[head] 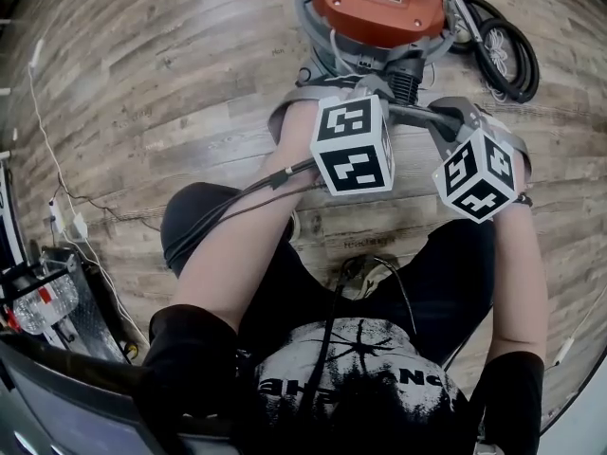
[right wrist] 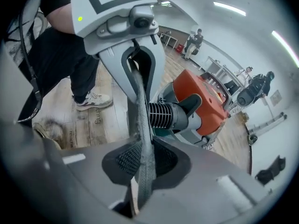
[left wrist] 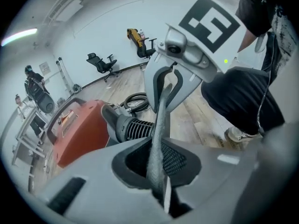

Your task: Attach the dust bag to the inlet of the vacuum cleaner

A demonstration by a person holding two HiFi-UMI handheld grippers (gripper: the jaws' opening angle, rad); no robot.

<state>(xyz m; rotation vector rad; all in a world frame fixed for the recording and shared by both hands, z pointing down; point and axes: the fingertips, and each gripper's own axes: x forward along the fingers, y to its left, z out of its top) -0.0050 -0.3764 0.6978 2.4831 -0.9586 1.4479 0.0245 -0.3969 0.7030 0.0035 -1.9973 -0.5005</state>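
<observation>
While the person kneels on the wooden floor point(head: 171, 83), a white cable point(head: 43, 131) trails along the far left of the head view. Next comes the left gripper point(left wrist: 156, 167), whose jaws are nearly together and pinch a grey felt-like edge of the dust bag point(left wrist: 160, 120). A thin pale card layer point(left wrist: 167, 202) lies against that edge, right at the pads. Its marker cube point(head: 353, 145) sits at the centre of the head view, just below the orange vacuum cleaner point(head: 379, 3).

The grey edge runs taut from this gripper across to the right gripper point(right wrist: 142, 162). That one is also almost closed and clamps the same strip (the two tools face each other, each visible in the other's view). The bag's edge hangs in the air between them, just in front of the black ribbed inlet point(right wrist: 163, 115) on the vacuum's near side. Whether the fabric touches the inlet cannot be told.

Further right, a coiled black hose point(head: 503, 55) lies on the floor beside the vacuum.
</observation>
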